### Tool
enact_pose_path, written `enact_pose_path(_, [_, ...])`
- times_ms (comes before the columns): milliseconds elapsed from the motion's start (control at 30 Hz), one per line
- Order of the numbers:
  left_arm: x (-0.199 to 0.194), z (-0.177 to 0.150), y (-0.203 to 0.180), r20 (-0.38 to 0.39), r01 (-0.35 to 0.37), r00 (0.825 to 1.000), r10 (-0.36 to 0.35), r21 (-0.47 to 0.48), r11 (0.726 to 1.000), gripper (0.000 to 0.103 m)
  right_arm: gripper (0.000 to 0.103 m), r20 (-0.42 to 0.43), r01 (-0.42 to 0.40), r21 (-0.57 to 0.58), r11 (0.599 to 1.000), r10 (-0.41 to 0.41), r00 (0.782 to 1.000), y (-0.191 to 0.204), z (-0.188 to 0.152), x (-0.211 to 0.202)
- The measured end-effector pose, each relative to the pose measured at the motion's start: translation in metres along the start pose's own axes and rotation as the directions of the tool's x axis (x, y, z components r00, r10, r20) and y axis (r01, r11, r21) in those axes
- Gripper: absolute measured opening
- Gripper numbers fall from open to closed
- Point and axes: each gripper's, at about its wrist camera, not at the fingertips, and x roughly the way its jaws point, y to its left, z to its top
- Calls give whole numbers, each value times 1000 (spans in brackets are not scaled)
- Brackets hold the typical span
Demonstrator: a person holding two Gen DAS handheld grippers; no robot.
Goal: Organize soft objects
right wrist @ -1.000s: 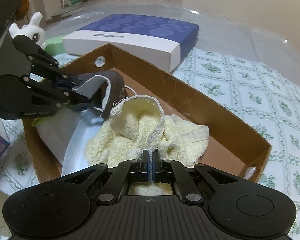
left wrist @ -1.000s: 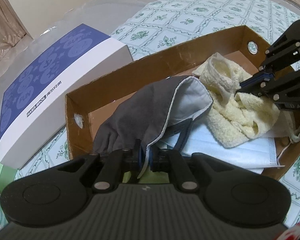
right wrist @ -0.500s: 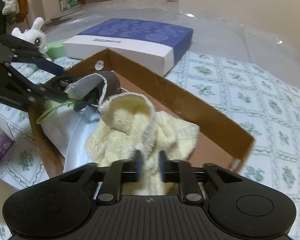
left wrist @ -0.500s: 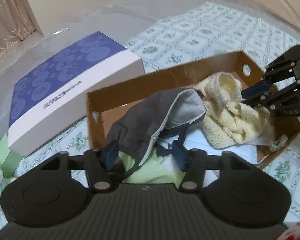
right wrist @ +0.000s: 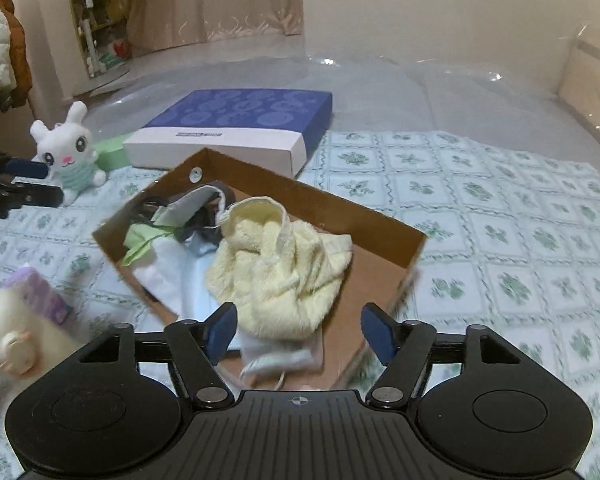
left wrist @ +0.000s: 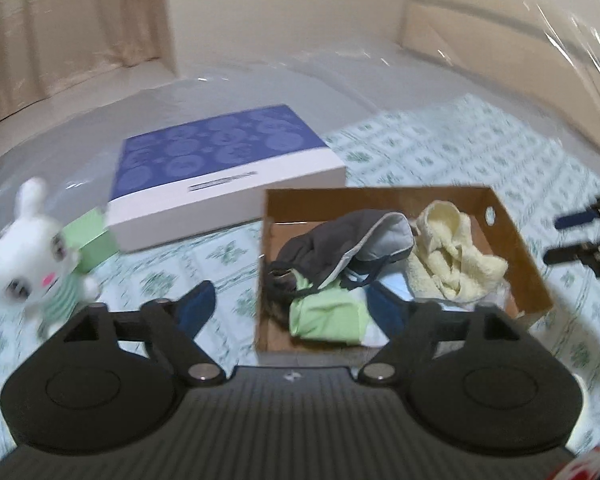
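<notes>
A brown cardboard box (left wrist: 512, 240) (right wrist: 320, 196) holds a grey cloth (left wrist: 332, 248) (right wrist: 192, 204), a pale yellow towel (left wrist: 452, 256) (right wrist: 284, 268) and a folded green cloth (left wrist: 324, 312) (right wrist: 144, 240). My left gripper (left wrist: 292, 302) (right wrist: 32, 182) hangs above the box's left end. Its jaws are opening wide and grip nothing. My right gripper (right wrist: 299, 326) (left wrist: 572, 238) is raised over the right end. Its jaws are opening too, and the towel lies loose below them.
A white bunny plush (left wrist: 32, 252) (right wrist: 70, 152) and a green box (left wrist: 96, 240) sit left of the cardboard box. A blue and white flat box (left wrist: 220, 176) (right wrist: 236, 128) lies behind. A purple tissue pack (right wrist: 40, 300) and a cream plush (right wrist: 12, 336) are near left.
Both grippers let go of their cloths, the left of the grey one and the right of the yellow towel. Both opened and pulled up and back from the box. The cloths stayed inside.
</notes>
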Motion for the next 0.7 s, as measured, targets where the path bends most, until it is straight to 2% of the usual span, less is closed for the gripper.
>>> enact_pose_path(67, [-20, -11, 5, 21, -20, 1000, 21, -48, 999, 90, 76, 15, 17, 32, 999, -17, 1000, 7, -8, -20])
enact_pose_path(200, [-57, -39, 10, 52, -76, 995, 83, -127, 989, 96, 80, 49, 24, 72, 997, -28, 998, 26, -29, -58])
enact_pose_path(300, [-89, -67, 8, 92, -105, 988, 123, -180, 978, 96, 82, 77, 47, 120, 992, -56, 995, 41, -50, -82])
enact_pose_path(467, [-139, -113, -4, 167, -146, 967, 193, -256, 956, 96, 82, 89, 85, 175, 981, -101, 991, 70, -92, -113])
enact_pose_path(600, [-164, -144, -25, 157, -157, 966, 205, -270, 950, 96, 82, 103, 76, 241, 968, -103, 989, 90, -123, -134])
enact_pose_path(700, [-182, -168, -42, 144, -126, 974, 175, -301, 945, 96, 82, 107, 96, 241, 966, -125, 986, 108, -142, -146])
